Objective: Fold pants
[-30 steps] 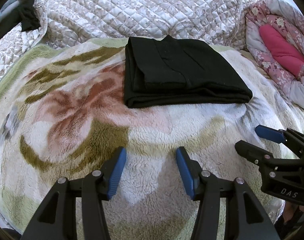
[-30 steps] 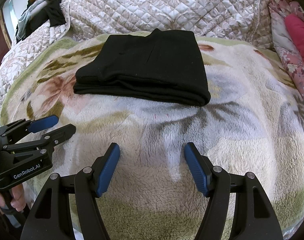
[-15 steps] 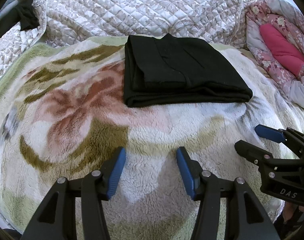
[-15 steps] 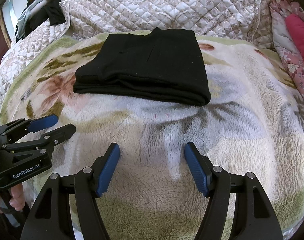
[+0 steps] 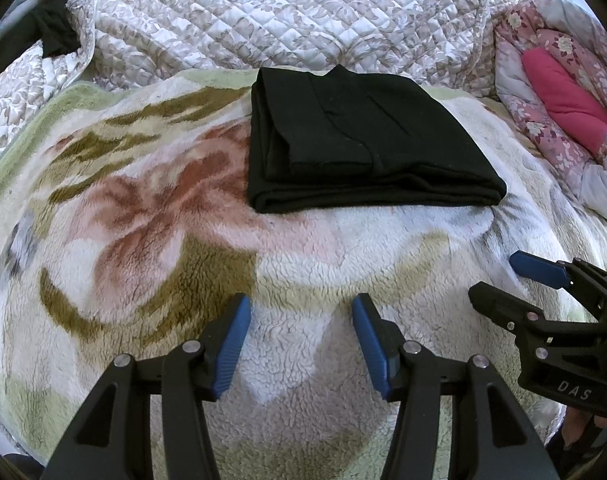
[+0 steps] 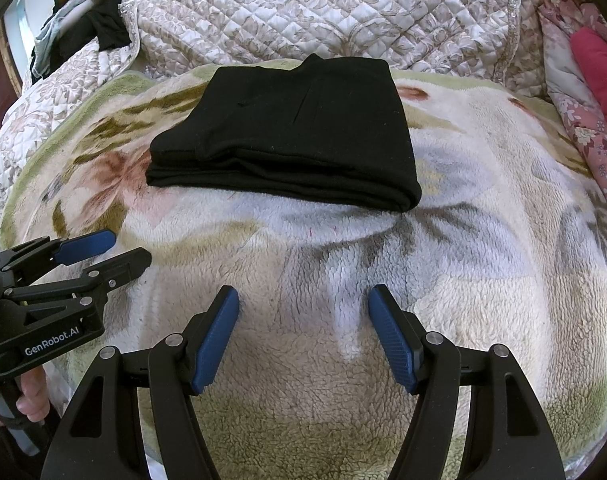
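The black pants (image 5: 359,144) (image 6: 295,136) lie folded into a neat flat rectangle on the fleecy flower-patterned blanket (image 5: 151,240) (image 6: 483,264), toward its far side. My left gripper (image 5: 301,312) hovers over the near blanket, well short of the pants, open with nothing between its blue pads. My right gripper (image 6: 303,304) is likewise open and empty, near the front. Each gripper shows at the edge of the other's view: the right gripper (image 5: 499,280) at lower right, the left gripper (image 6: 119,248) at lower left.
A quilted beige bedspread (image 5: 287,16) (image 6: 343,12) rises behind the blanket. A pink floral quilt with a magenta lining (image 5: 559,96) (image 6: 595,80) is bunched at the right. Dark clothes (image 6: 99,28) are piled at the far left. A hand (image 6: 31,396) grips the left tool's handle.
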Motion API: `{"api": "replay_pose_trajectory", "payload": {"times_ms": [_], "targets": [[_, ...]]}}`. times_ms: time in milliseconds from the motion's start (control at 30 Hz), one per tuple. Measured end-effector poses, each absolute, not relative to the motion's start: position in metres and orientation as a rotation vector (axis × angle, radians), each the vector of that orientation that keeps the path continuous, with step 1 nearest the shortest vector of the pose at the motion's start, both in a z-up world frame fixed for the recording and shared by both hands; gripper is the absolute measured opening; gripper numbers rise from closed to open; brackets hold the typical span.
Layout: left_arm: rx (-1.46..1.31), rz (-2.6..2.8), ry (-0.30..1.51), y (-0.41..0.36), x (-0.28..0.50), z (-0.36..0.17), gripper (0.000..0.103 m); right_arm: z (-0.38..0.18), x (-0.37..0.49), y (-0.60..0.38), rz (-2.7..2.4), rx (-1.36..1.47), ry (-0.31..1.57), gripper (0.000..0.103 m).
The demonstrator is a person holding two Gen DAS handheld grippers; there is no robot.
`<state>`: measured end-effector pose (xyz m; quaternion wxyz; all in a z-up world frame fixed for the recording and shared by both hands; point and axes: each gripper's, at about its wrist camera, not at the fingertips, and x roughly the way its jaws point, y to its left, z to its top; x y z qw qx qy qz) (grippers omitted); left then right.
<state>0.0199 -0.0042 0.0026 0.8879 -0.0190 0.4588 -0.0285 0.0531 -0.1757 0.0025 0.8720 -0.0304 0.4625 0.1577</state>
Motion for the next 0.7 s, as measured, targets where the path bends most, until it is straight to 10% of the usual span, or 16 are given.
{"api": "replay_pose_trajectory", "payload": {"times_ms": [700], "targets": [[-0.038, -0.062, 0.959, -0.0028, 0.0207, 0.0022, 0.057, 0.0027, 0.0537, -0.1754, 0.33, -0.064, 0.969, 0.068]]}}
